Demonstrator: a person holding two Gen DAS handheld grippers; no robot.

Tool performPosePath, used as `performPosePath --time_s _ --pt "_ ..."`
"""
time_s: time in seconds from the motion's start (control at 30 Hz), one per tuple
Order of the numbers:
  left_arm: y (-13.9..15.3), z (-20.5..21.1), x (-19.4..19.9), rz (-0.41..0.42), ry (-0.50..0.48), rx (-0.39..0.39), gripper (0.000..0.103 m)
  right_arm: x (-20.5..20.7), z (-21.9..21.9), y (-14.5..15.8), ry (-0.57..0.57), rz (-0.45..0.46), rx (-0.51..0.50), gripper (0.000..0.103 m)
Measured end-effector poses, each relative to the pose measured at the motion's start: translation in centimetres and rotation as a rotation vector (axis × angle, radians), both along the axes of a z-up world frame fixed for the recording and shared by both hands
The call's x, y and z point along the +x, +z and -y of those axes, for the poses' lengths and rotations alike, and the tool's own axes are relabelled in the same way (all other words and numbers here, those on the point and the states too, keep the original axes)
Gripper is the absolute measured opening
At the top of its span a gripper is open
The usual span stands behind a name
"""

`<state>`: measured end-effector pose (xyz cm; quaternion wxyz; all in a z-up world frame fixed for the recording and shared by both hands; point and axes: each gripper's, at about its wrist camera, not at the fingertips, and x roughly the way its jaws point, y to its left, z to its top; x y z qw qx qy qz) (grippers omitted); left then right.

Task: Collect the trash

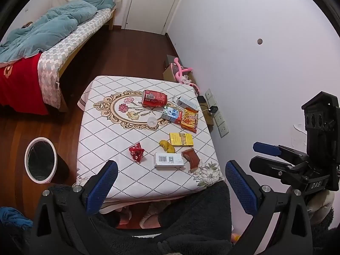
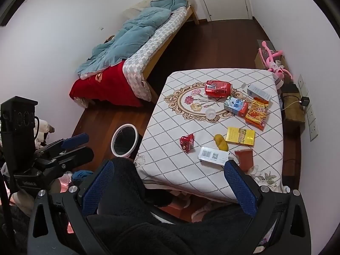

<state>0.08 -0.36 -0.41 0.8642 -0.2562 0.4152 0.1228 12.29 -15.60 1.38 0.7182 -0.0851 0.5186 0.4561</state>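
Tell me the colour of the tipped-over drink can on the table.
Red, clearest in the left wrist view: tipped-over drink can.

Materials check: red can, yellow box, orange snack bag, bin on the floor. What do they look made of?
Red can: likely thin metal, glossy printed skin, lying on its side.
Yellow box: looks like cardboard, flat printed faces, sharp edges.
Orange snack bag: probably plastic film, shiny and crinkled.
Bin: seems hard plastic, smooth white rim over a dark body.

Table (image 1: 102,131) under a diamond-patterned cloth, bearing a red can (image 1: 154,98), cartons, snack packet (image 1: 189,117), yellow box (image 1: 181,139), white box (image 1: 169,159), crumpled red wrapper (image 1: 137,154)
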Motion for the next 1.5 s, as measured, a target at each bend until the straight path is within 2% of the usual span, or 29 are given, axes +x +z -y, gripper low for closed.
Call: performPosePath --time_s 1.5 --pt "-0.41 -0.5 0.37 -0.012 -0.021 -0.011 0.103 0.38 0.16 -0.13 0.006 0.007 -0.008 0.103"
